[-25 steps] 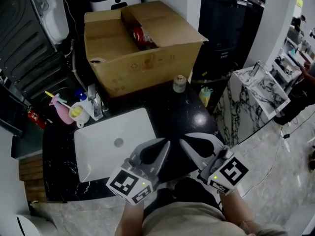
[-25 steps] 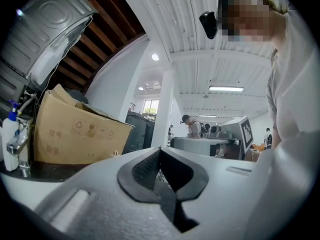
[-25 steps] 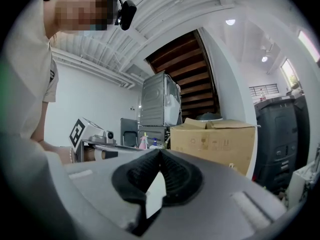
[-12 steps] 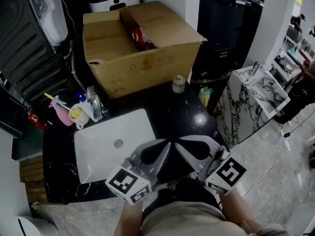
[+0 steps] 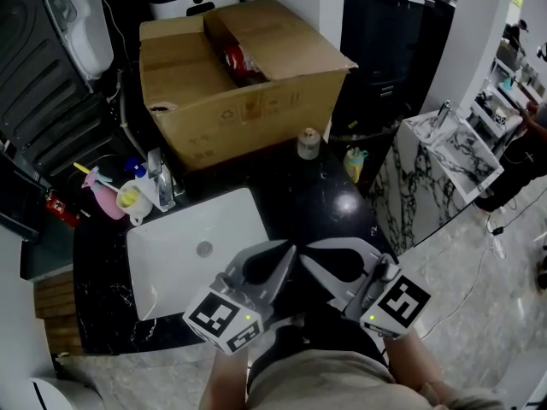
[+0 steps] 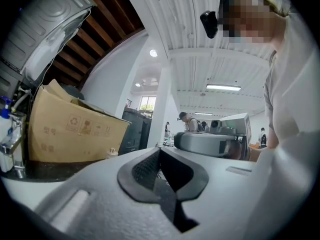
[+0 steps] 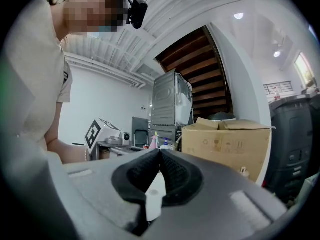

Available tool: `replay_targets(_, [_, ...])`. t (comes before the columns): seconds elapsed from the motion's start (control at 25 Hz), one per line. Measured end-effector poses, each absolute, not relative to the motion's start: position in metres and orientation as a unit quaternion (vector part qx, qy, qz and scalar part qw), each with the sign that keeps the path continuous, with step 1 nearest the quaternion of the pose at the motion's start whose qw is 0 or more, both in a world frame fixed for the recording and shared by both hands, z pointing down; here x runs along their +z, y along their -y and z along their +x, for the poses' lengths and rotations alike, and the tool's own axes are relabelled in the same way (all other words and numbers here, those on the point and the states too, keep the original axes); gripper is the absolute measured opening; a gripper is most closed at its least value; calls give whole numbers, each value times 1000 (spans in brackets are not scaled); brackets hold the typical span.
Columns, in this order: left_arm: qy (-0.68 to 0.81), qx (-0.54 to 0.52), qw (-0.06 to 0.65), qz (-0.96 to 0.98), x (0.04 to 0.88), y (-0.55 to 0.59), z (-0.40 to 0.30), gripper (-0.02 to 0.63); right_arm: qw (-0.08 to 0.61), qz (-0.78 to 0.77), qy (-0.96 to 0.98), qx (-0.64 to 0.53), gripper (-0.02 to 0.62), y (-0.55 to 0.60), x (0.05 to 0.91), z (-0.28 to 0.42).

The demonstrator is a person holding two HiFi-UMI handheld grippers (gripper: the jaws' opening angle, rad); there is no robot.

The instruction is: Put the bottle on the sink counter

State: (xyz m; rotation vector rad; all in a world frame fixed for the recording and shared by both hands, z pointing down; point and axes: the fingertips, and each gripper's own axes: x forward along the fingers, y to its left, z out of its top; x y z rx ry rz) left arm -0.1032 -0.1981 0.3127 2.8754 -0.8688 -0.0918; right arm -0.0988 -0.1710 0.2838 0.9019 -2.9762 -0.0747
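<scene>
Both grippers hover low over the front of the black sink counter (image 5: 316, 199), close to the person's body, tips almost touching. My left gripper (image 5: 288, 254) (image 6: 160, 152) is shut and holds nothing. My right gripper (image 5: 305, 256) (image 7: 159, 152) is also shut and empty. A small pale-capped bottle (image 5: 308, 143) (image 6: 113, 153) (image 7: 243, 172) stands on the counter in front of the cardboard box (image 5: 244, 75). A yellow bottle with a teal top (image 5: 354, 162) stands to its right near the counter's edge. Something red (image 5: 234, 59) lies inside the open box.
The white sink basin (image 5: 162, 259) is set into the counter on the left, with a faucet (image 5: 162, 180), a pink spray bottle (image 5: 107, 192) and a cup (image 5: 133, 200) behind it. A marble-patterned stand (image 5: 449, 156) is on the right. People stand far back in the room.
The right gripper has swung left toward the left gripper, so the gap between the two tips has closed. The left gripper has hardly moved.
</scene>
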Motion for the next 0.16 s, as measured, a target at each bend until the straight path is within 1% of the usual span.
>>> replay_targets(0.16, [287,-28,69,955,315,202,-101,6,11,297,954,-24,3,176,283,-94])
